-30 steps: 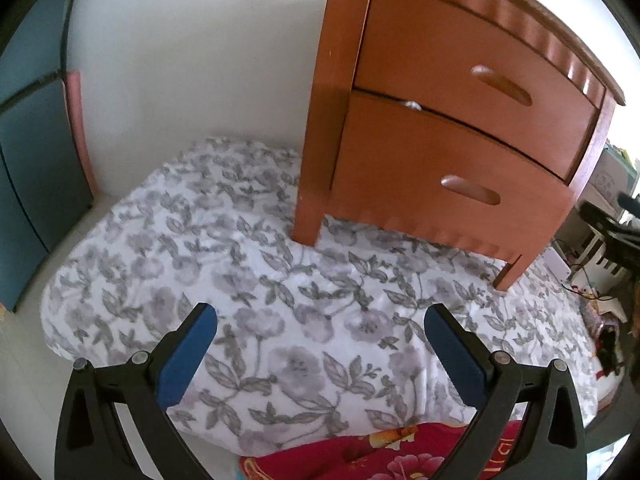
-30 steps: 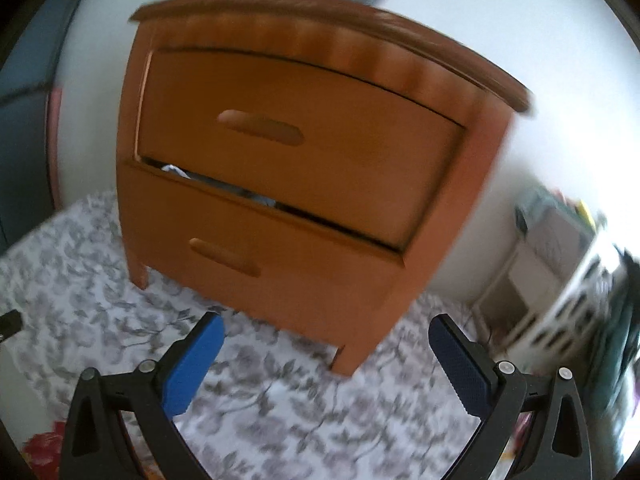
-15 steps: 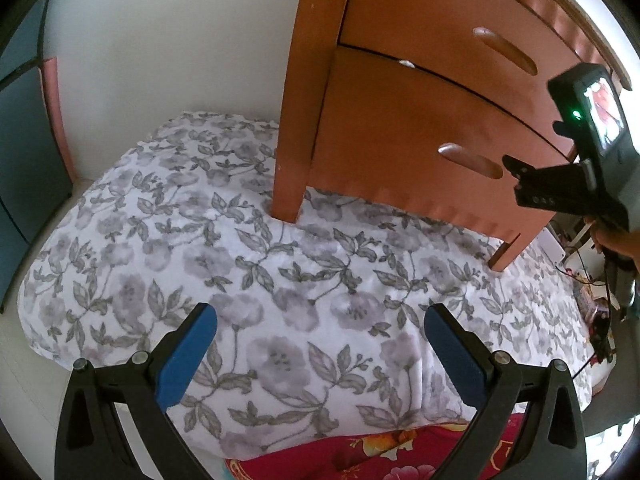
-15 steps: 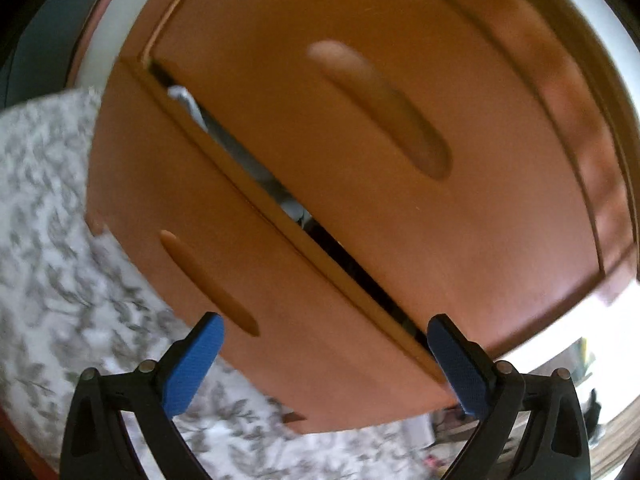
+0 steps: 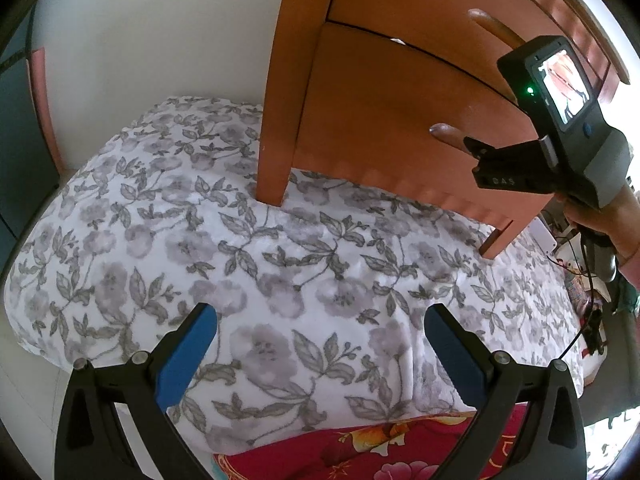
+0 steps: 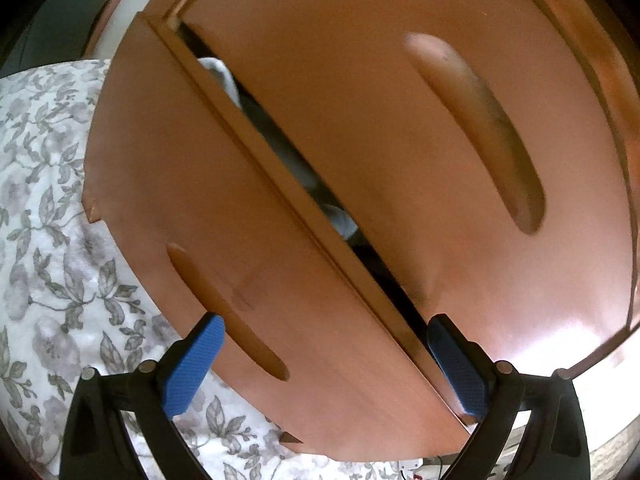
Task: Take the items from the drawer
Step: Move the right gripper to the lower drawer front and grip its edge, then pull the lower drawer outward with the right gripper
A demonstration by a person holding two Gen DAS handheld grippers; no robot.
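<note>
A brown wooden nightstand (image 5: 384, 120) with two drawers stands on a floral blanket. Its lower drawer (image 6: 224, 216) is ajar by a narrow slit, and pale cloth (image 6: 218, 74) shows inside the gap. My right gripper (image 6: 322, 354) is open, tilted, and very close to the lower drawer front, its fingers spanning the lower end of the carved handle (image 6: 224, 312) and the drawer's top edge. In the left wrist view the right gripper's body (image 5: 556, 120) is seen at the lower handle. My left gripper (image 5: 320, 344) hangs open above the blanket, holding nothing.
The grey floral blanket (image 5: 240, 260) covers the floor in front of the nightstand, with a red patterned cloth (image 5: 360, 452) at its near edge. A white wall (image 5: 160, 32) lies behind. A person's hand (image 5: 604, 220) holds the right gripper; cables and clutter lie at far right.
My right gripper has moved in closer and lower on the nightstand, now almost against the lower drawer front. The left gripper has drifted slightly nearer the nightstand leg.
</note>
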